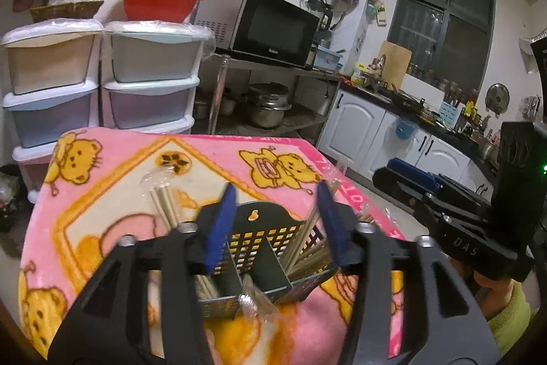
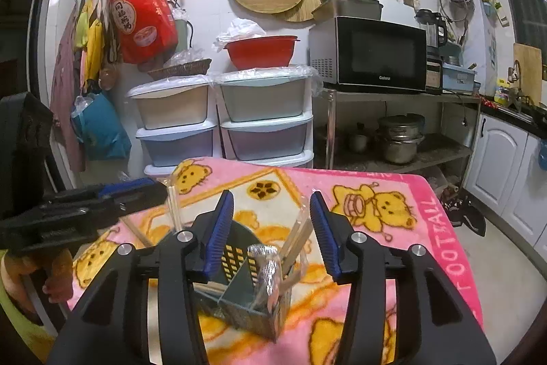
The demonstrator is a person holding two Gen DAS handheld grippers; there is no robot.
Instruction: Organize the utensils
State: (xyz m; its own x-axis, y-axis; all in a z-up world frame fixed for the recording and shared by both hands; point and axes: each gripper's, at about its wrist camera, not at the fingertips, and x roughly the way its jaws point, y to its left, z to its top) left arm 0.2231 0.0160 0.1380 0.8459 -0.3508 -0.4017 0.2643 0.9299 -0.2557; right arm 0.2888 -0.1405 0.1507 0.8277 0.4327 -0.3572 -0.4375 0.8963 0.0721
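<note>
A grey perforated utensil holder stands upright on the tabletop, on a pink bear-print blanket, with chopsticks and a wrapped metal-handled utensil leaning in its compartments. The left gripper and the right gripper both hang just above the holder, jaws parted and grasping nothing. More wrapped chopsticks stand beside the holder.

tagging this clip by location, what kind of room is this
A home kitchen, most likely. A microwave sits on a metal rack with steel pots on the shelf below, and a dark countertop crowded with jars and a knife block runs under the window above white cabinets.
</note>
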